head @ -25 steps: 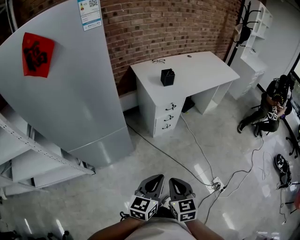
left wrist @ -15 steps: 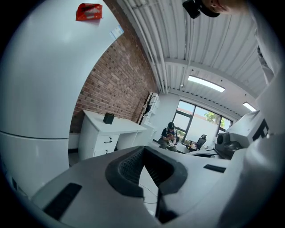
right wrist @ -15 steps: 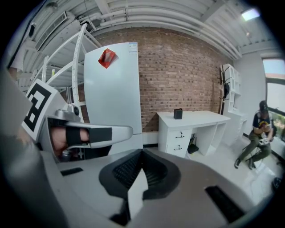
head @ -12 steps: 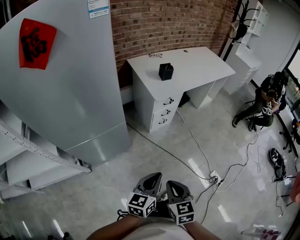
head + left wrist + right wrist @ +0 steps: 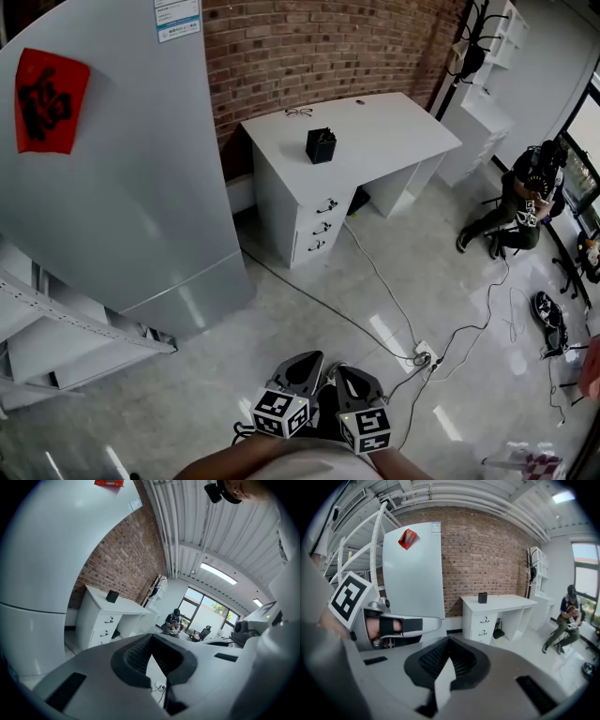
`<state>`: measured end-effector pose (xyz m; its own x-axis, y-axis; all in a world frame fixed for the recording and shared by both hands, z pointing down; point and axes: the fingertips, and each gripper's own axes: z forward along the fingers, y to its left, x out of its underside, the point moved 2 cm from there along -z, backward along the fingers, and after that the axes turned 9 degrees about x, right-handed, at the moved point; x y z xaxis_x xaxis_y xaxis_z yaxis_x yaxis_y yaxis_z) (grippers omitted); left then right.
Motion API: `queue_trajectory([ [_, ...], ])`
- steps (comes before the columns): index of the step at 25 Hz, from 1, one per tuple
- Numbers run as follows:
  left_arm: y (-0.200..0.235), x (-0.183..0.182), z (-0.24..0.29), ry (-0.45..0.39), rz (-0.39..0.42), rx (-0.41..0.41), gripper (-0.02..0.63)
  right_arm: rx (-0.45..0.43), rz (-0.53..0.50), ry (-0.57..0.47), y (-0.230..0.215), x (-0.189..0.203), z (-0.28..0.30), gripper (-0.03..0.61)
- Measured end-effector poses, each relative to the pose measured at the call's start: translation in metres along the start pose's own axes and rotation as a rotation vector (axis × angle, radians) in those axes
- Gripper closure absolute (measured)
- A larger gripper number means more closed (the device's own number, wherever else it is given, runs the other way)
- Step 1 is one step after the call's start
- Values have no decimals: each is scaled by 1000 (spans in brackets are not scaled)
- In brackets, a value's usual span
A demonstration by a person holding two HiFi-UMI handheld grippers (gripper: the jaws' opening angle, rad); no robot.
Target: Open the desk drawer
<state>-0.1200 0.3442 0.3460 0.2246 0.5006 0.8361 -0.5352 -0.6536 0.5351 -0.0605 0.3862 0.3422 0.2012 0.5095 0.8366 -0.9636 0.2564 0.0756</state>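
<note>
Left gripper (image 5: 302, 367): clenched, empty, low over floor
Right gripper (image 5: 361, 380): clenched, empty, just beside left
Drawers (image 5: 319, 225): closed, under tabletop (image 5: 394, 131) left edge, well apart from both
Box (image 5: 321, 145): black, on tabletop

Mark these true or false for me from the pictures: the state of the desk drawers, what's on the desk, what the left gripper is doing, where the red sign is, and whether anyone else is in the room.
1. All three drawers of the desk are shut. True.
2. A black box stands on the desk top. True.
3. The left gripper is gripping a drawer handle. False: it is held close to the person's body, far from the desk, with its jaws together on nothing.
4. The red sign is stuck on the desk. False: it is on the grey cabinet to the left of the desk.
5. A person sits off to the right of the desk. True.
</note>
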Motion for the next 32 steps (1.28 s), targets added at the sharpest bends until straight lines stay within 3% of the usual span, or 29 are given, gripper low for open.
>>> queue_trajectory([
  [5, 3, -5, 35, 19, 38, -12, 609, -29, 25, 6, -32, 2, 25, 563],
  [17, 11, -28, 143, 49, 66, -81, 609, -124, 38, -25, -131, -36, 95, 563],
  [25, 16, -36, 208, 50, 69, -188, 609, -200, 64, -23, -198, -39, 132, 563],
  [32, 25, -42, 235, 44, 69, -273, 609, -273, 62, -22, -219, -40, 148, 563],
])
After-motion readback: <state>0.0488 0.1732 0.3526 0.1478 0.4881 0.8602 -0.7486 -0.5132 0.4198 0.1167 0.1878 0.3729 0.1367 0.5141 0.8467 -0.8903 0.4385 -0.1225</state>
